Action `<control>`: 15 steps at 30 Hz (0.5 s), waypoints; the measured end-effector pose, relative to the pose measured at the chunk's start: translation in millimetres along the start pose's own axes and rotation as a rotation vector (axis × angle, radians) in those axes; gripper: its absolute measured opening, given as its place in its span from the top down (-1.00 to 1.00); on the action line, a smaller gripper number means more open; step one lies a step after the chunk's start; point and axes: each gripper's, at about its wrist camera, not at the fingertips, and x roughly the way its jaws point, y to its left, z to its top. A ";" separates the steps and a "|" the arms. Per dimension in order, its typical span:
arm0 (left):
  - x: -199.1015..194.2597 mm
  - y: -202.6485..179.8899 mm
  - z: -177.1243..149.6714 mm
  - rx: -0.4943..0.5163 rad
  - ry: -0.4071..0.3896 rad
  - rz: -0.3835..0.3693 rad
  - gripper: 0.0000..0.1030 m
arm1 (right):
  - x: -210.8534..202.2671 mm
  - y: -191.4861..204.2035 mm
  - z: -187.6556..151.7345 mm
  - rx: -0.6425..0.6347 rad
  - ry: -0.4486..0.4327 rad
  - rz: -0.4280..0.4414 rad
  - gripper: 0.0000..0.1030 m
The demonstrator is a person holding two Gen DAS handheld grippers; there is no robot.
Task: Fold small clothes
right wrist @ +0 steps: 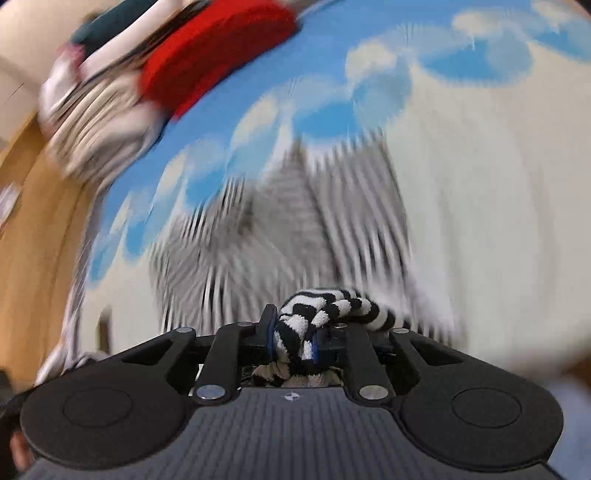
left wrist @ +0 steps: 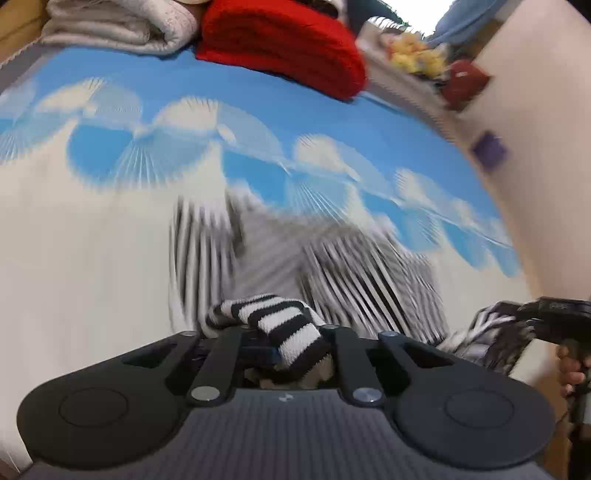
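The left gripper (left wrist: 291, 345) is clamped on a bunched edge of a black-and-white striped garment (left wrist: 280, 328), the terry fabric wedged between its narrow jaws and folding over the right finger. The right gripper (right wrist: 293, 341) pinches another gathered edge of the same striped garment (right wrist: 317, 314) between its blue pads (right wrist: 271, 341), with a roll of stripes draped to the right over the linkage. In the left wrist view the right gripper (left wrist: 532, 317) shows at the far right edge, cloth trailing from it, and a person's hand (left wrist: 570, 369) grips its handle.

From both clamps the garment hangs away over a bed sheet (left wrist: 92, 258) printed with blue and white fan shapes; its body is motion-blurred, so its outline cannot be told. Its stripes smear in streaks running away from the cameras, and the cloth appears stretched left to right between the two grippers.

At the far end of the bed lie a folded red knit (left wrist: 284, 44) and, left of it, a folded whitish blanket (left wrist: 122, 26). A wooden bed frame (right wrist: 33, 229) runs along the left in the right wrist view.
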 end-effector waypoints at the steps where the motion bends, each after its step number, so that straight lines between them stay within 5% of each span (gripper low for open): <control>1: 21.1 4.7 29.9 -0.048 0.007 0.053 0.68 | 21.3 10.4 34.7 0.023 -0.051 -0.057 0.22; 2: 38.6 6.0 54.7 -0.071 0.019 0.105 0.64 | 39.4 15.8 59.9 0.050 -0.096 -0.109 -0.22; 5: 58.7 0.8 83.4 -0.070 -0.002 0.166 0.44 | 77.2 28.1 97.9 0.056 -0.214 -0.319 -0.36; 7: 62.1 -5.8 72.0 0.026 -0.021 0.137 0.09 | 76.0 22.6 89.2 0.010 -0.268 -0.264 -0.53; 8: 63.0 -7.2 62.2 0.069 -0.040 0.134 -0.61 | 74.8 16.4 80.8 -0.011 -0.285 -0.219 -0.58; 9: 64.4 -9.2 49.4 0.113 -0.081 0.156 -0.98 | 72.8 8.1 69.1 -0.029 -0.305 -0.176 -0.58; 11: 69.3 -12.7 24.0 0.227 -0.180 0.220 -0.99 | 78.9 -3.4 52.2 -0.070 -0.329 -0.142 -0.58; 13: 86.7 -15.6 22.7 0.279 -0.140 0.251 -0.99 | 94.5 -11.2 41.2 -0.136 -0.344 -0.136 -0.57; 15: 95.7 -9.9 30.8 0.224 -0.140 0.274 -0.99 | 110.9 -12.3 40.8 -0.216 -0.338 -0.140 -0.54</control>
